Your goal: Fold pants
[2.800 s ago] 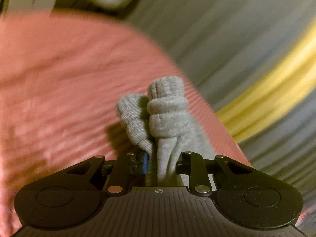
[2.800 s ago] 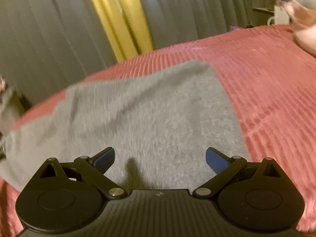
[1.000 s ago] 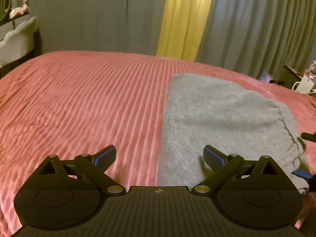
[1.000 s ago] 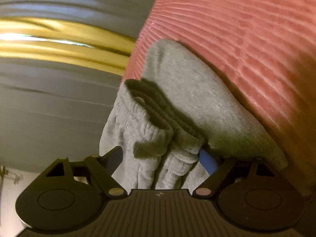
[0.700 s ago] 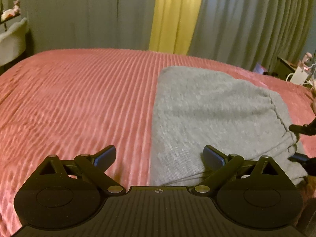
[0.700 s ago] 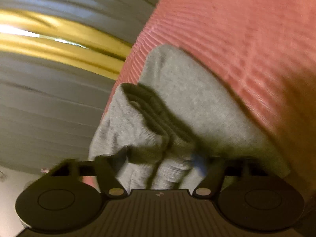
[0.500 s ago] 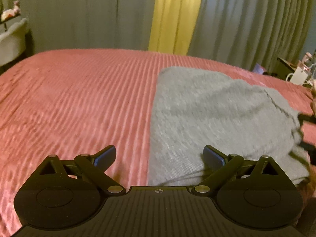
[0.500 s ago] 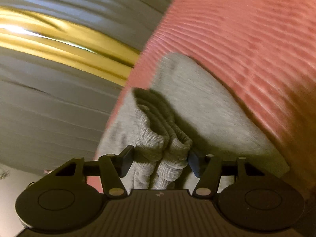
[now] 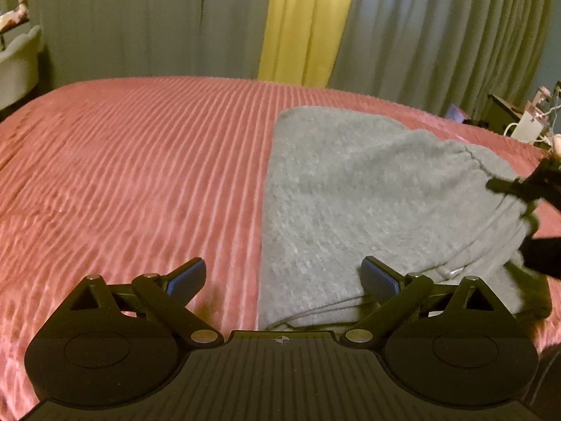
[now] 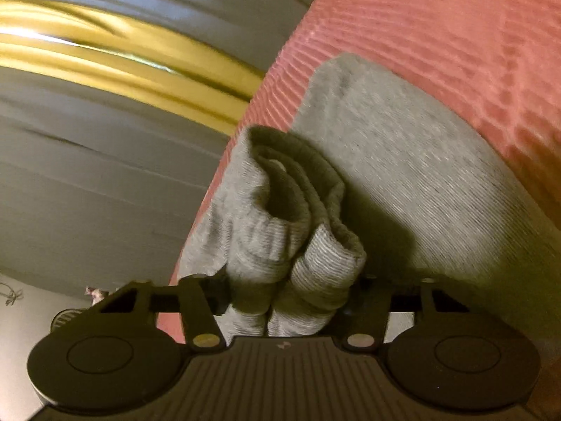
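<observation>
- Meanwhile, left wrist view: the left hand-held gripper hangs wide and empty over the near edge of the grey pants, folded on the pink bed, likely ready to pin them
- Right wrist view: the right hand-held gripper, jaws just closing, clamps the bunched ribbed cuffs, probably to carry them across for another fold

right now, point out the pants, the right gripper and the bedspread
pants (image 9: 350, 189), left wrist view, flat top layer
right gripper (image 10: 287, 298), right wrist view, between fingertips, on bunched cuffs
bedspread (image 9: 140, 175), left wrist view, bare ribbed part
</observation>
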{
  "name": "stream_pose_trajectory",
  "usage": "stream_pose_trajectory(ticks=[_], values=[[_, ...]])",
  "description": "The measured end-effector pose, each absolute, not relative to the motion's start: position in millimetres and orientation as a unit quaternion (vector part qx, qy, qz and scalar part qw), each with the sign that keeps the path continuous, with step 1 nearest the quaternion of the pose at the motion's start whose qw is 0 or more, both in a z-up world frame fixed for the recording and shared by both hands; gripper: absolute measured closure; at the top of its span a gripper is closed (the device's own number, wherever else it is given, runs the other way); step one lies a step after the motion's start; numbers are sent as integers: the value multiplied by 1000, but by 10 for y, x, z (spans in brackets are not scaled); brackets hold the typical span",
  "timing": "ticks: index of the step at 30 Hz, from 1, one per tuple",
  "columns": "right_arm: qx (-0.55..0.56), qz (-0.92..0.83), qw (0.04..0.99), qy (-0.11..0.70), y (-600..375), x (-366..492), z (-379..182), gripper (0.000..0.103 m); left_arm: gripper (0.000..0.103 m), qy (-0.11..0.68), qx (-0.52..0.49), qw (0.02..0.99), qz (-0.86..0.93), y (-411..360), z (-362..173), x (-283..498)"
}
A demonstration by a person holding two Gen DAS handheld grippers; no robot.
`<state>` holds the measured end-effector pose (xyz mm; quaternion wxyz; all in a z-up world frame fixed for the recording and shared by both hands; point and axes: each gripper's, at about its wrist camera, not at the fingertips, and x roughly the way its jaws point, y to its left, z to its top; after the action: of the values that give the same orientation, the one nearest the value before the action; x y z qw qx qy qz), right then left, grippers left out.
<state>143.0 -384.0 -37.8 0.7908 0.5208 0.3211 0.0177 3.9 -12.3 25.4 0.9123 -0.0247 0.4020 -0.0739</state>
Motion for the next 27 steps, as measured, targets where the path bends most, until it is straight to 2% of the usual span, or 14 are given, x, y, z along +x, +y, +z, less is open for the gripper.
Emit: stream_pose_trajectory(ticks=[3, 8, 13, 18, 27], values=[[497, 30, 815, 297, -3721, 1400, -89, 55, 4, 395, -32, 917, -55, -81, 256, 48], [477, 77, 843, 236, -3530, 1325, 427, 56, 4, 329, -53, 943, -14, 52, 381, -32], [473, 102, 856, 180, -3541, 1100, 790, 56, 4, 339, -70, 938, -7, 111, 363, 0], [473, 54, 863, 170, -3826, 797, 624, 55, 4, 331, -67, 941, -23, 82, 378, 1], [488, -22, 838, 242, -4167, 742, -52, 55, 4, 346, -30, 937, -31, -29, 266, 77]])
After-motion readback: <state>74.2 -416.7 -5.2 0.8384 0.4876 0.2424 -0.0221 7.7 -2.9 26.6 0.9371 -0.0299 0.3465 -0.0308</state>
